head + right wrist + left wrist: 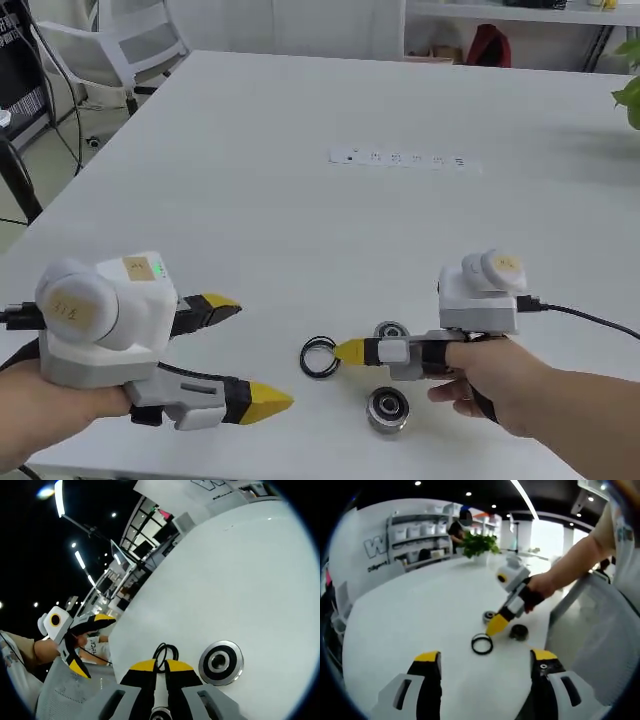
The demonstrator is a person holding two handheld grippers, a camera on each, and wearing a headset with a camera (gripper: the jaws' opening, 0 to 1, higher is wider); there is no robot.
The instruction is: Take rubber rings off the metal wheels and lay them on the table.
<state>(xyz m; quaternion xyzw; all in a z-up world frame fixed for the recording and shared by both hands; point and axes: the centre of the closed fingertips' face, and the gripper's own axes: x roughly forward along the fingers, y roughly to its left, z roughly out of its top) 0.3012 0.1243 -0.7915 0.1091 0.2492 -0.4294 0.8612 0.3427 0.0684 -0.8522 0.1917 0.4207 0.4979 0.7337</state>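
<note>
A black rubber ring [318, 358] lies on the white table [300, 200], with my right gripper [347, 352] shut on its edge. In the right gripper view the ring [162, 654] loops out from between the closed yellow tips of that gripper [160, 666]. One metal wheel [386, 408] sits just in front of this gripper and a second wheel [391, 329] just behind it. My left gripper [247, 352] hovers open to the left of the ring, holding nothing. Seen from the left gripper [485, 655], the ring [482, 644] lies ahead between the spread jaws.
A flat power-socket strip [400, 159] is set into the table's middle. White office chairs [110, 45] stand at the far left. The table's near edge runs just under both hands. A potted plant [479, 545] stands at the table's far end.
</note>
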